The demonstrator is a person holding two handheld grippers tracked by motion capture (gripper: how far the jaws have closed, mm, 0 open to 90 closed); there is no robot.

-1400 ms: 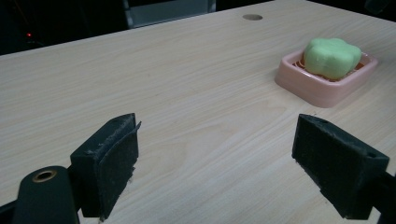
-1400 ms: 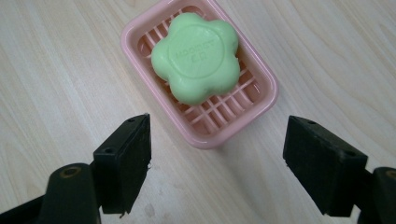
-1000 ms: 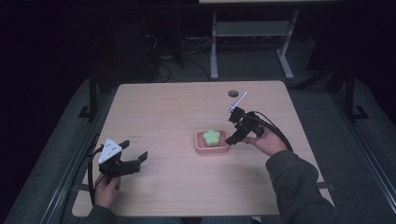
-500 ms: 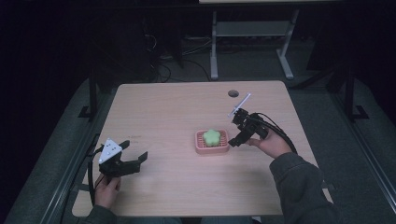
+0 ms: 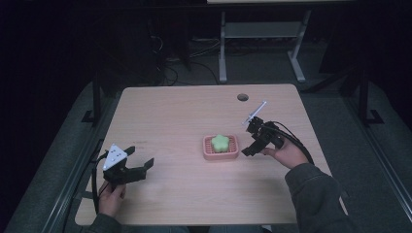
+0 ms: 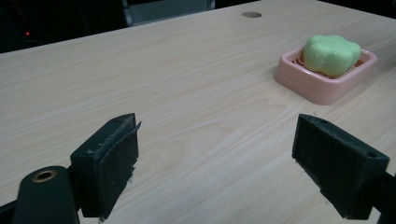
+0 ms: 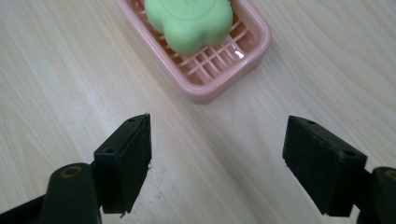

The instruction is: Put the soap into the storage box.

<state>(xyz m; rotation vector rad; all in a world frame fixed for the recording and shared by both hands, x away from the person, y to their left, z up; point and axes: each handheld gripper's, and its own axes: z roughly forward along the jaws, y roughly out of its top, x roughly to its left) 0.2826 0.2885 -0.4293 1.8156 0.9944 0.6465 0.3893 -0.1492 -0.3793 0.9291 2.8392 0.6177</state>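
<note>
Compared with a second ago, the right gripper (image 5: 248, 140) has drawn back from the pink soap dish (image 5: 221, 153) toward the right edge of the table (image 5: 175, 111), while the left gripper (image 5: 141, 160) has stayed where it was.

At the near left corner of the table, a hand (image 5: 111, 200) holds the left gripper low over the wood, well apart from the dish. Its two black jaws stand wide apart with nothing between them, and they point toward the right.

Near the middle of the table sits the pink soap dish, with slatted ribs inside. A pale green, flower-shaped soap (image 5: 221, 142) lies in it, resting on the ribs.

Just right of the dish, the right gripper is held by a hand (image 5: 284, 154) in a grey sleeve. Its jaws are also wide apart and empty, aimed down at the bare wood beside the dish, close to it but not touching.

Farther back, a small round hole (image 5: 243, 97) is set in the table top.
</note>
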